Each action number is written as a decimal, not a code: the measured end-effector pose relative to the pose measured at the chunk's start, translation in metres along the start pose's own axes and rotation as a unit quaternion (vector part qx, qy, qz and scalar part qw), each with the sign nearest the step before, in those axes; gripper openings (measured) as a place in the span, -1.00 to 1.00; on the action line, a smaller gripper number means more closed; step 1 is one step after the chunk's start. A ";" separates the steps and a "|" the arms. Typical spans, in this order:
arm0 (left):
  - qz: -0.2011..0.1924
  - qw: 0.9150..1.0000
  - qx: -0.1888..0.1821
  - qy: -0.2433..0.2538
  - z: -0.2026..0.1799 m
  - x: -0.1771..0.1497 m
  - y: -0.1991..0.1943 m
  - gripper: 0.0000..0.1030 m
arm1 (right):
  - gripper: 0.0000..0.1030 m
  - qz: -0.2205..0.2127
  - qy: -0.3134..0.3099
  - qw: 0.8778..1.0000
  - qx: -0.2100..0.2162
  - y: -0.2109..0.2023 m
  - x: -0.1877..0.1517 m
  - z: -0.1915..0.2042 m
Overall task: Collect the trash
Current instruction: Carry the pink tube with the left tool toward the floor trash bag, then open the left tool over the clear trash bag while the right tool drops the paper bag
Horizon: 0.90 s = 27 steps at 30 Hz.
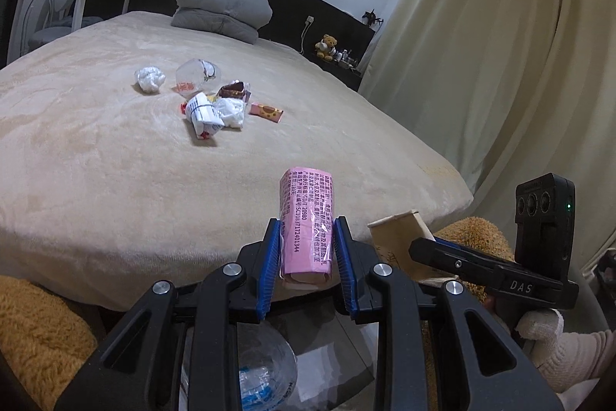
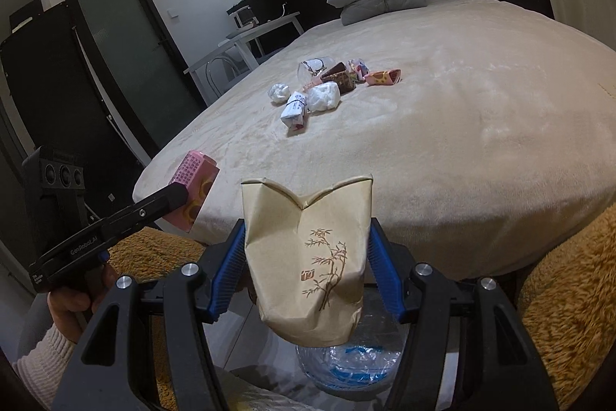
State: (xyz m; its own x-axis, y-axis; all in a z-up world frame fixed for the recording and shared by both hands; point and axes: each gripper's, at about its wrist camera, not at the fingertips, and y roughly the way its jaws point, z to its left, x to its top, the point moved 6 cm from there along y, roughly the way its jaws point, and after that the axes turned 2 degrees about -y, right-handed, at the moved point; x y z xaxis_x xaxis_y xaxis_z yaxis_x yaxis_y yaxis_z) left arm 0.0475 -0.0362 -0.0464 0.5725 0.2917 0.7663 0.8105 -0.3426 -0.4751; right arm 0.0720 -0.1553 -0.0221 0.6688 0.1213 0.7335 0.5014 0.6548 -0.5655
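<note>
My left gripper (image 1: 307, 232) is shut on a pink printed snack wrapper (image 1: 307, 218), held upright off the foot of the bed; it also shows in the right wrist view (image 2: 194, 182). My right gripper (image 2: 306, 259) is shut on a crushed brown paper cup with a bamboo print (image 2: 308, 253), seen beside the left one (image 1: 400, 234). Both hang over a bin holding a clear plastic bottle (image 2: 348, 363). Several more pieces of trash lie on the bed: a crumpled tissue (image 1: 150, 78), a clear plastic cup (image 1: 198, 75), a white carton (image 1: 202, 116), a small pink box (image 1: 266, 111).
The beige bed (image 1: 115, 160) fills the middle. Folded grey pillows (image 1: 223, 10) lie at its head. A white side table (image 1: 73, 2) stands at the left, curtains (image 1: 481, 45) at the right. A shaggy orange rug (image 2: 569, 295) covers the floor. A dark door (image 2: 119, 37) is at the left.
</note>
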 end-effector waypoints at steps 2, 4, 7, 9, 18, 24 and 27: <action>0.012 1.000 0.003 -0.010 0.000 -0.010 0.004 -0.47 | 0.18 0.009 0.011 1.000 0.001 0.003 -0.002 -0.003; 0.035 0.999 0.011 -0.020 0.002 -0.022 0.013 -0.47 | 0.18 0.017 0.021 1.000 -0.001 0.007 -0.004 -0.006; 0.068 0.997 0.023 -0.030 0.007 -0.036 0.027 -0.47 | 0.18 0.032 0.036 0.999 -0.003 0.015 -0.008 -0.012; 0.084 0.995 0.029 -0.037 0.011 -0.043 0.033 -0.47 | 0.18 0.048 0.049 0.998 -0.003 0.023 -0.012 -0.017; 0.190 0.977 0.049 -0.087 0.031 -0.078 0.069 -0.47 | 0.18 0.149 0.100 0.984 -0.020 0.069 -0.043 -0.033; 0.257 0.957 0.076 -0.111 0.048 -0.104 0.091 -0.46 | 0.18 0.217 0.151 0.964 -0.039 0.100 -0.068 -0.055; 0.285 0.946 0.093 -0.125 0.059 -0.117 0.103 -0.46 | 0.18 0.246 0.181 0.951 -0.044 0.114 -0.080 -0.064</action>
State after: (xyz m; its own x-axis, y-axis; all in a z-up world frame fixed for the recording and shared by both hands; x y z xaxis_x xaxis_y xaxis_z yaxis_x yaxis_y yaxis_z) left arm 0.0711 -0.0531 -0.2099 0.9157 0.3164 0.2477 0.3556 -0.3511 -0.8662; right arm 0.1107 -0.1381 -0.1695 0.9716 0.1209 0.2034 0.1128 0.5188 -0.8474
